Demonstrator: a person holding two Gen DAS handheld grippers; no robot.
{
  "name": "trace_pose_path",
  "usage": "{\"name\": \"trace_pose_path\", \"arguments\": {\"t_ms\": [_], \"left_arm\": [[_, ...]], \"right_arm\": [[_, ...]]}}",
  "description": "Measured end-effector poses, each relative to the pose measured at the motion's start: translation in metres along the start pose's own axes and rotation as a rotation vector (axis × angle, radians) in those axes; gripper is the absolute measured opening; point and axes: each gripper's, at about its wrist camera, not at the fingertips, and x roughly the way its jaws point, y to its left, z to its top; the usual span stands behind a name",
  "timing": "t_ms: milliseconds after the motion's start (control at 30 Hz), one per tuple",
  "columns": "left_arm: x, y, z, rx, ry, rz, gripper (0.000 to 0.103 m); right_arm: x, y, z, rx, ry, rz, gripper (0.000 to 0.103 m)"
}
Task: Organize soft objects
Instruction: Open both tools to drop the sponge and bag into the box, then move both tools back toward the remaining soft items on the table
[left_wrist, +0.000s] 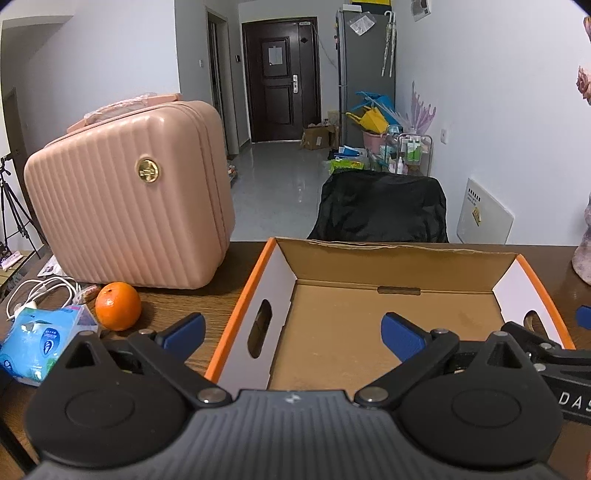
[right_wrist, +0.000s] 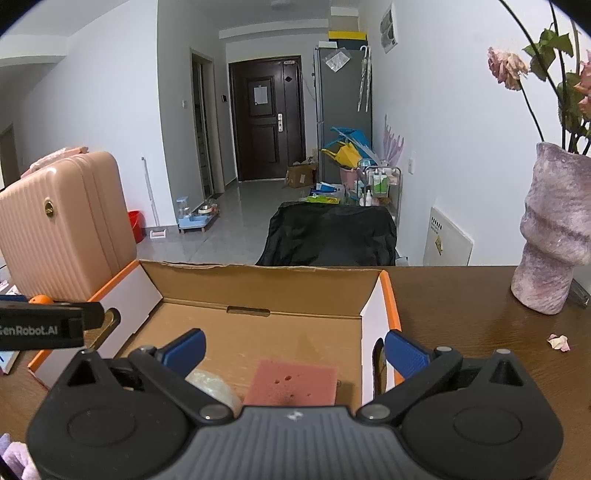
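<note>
The pink sponge (right_wrist: 291, 382) lies flat on the floor of the open cardboard box (right_wrist: 258, 288), near its front edge and just below the right hand-held gripper (right_wrist: 294, 350), with a pale, translucent rounded thing (right_wrist: 214, 386), perhaps a scrunched bag or a soft ball, touching or just beside its left side. The sponge is a flat rectangular slab with a matte, porous face and a few small holes; it looks very light and will squash readily, so a hold across its 2 long edges near the middle, closed only until it dents a little, should do. The pale thing looks slick and shapeless, likely to slip from a shallow pinch. Both hand-held grippers stand wide open and carry nothing: the right one hovers over the box's near right part, and the left hand-held gripper (left_wrist: 293, 334) straddles the box's left wall (left_wrist: 258, 314), 1 blue ribbed pad outside and 1 inside. The box is stiff corrugated board, brown inside, with white side panels, orange rims and oval hand-holes. On the dark wooden bench (left_wrist: 221, 295) to the left sit a rigid ribbed pink case (left_wrist: 129, 218), a glossy orange (left_wrist: 118, 305) and a soft blue tissue pack (left_wrist: 40, 343); to the right a rough mauve vase (right_wrist: 554, 236).
</note>
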Motion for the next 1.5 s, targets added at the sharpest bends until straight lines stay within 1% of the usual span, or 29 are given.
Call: {"name": "trace_pose_path", "arguments": {"t_ms": [300,600,733,1167,1500], "left_arm": [[-0.023,0.014,-0.006,-0.015,-0.014,0.0,0.103],[-0.06,0.021,-0.02,-0.013,-0.04,-0.001,0.103],[-0.077,0.027,-0.029,-0.023,-0.046,-0.013,0.103],[-0.132,0.046,-0.066,-0.035,-0.106,-0.029,0.103],[-0.165,0.057,-0.098,-0.039,-0.138,-0.042,0.103]], "right_arm": [[-0.029,0.003,-0.005,-0.004,-0.039,-0.003,0.103],[-0.067,0.01,-0.019,-0.026,-0.075,-0.004,0.103],[-0.084,0.013,-0.028,-0.029,-0.1,-0.012,0.103],[-0.136,0.019,-0.058,-0.05,-0.161,-0.013,0.103],[-0.168,0.035,-0.086,-0.103,-0.177,0.01,0.103]]}}
